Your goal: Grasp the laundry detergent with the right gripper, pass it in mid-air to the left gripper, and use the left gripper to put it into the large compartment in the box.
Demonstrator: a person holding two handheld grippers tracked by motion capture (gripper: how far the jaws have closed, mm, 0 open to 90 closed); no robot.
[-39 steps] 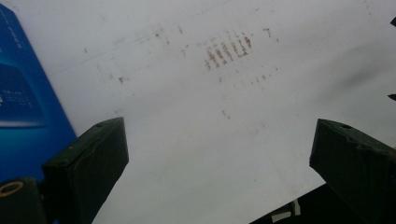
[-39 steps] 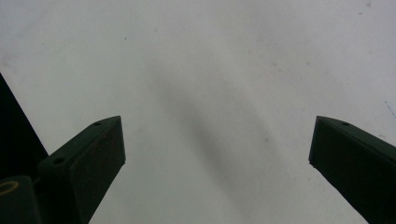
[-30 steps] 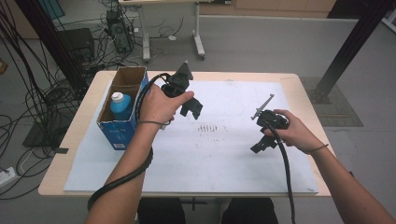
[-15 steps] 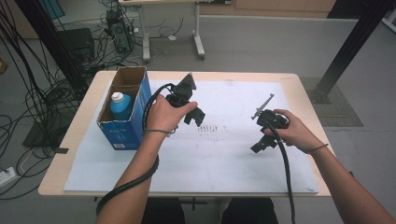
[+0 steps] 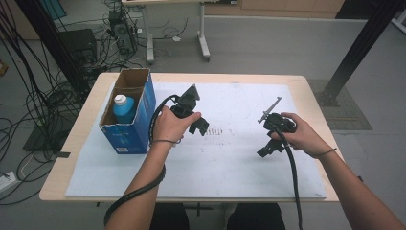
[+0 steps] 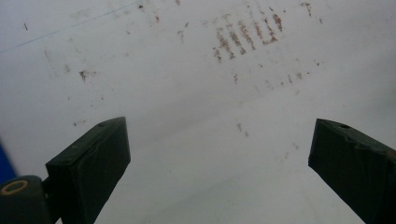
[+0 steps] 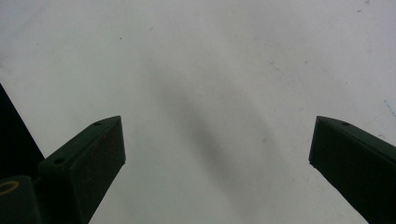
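While both hands hover above the white sheet (image 5: 230, 158) covering the wooden table (image 5: 306, 86), each gripper stands released with its jaws wide apart and nothing between them. The left gripper (image 5: 200, 125), just left of frame centre in the high view, sits beside a patch of brown smudge marks (image 5: 222, 131), which the left gripper view places in its upper right. The right gripper (image 5: 266, 149) lies right of centre, over plain sheet. A blue cardboard box (image 5: 128, 129) at centre left holds an upright blue bottle (image 5: 124, 108) with a white cap. Beyond the table, a grey floor (image 5: 268, 43) fills the upper frame, with tangled black cables (image 5: 28, 72) at upper left and a dark post (image 5: 359, 48) at upper right.
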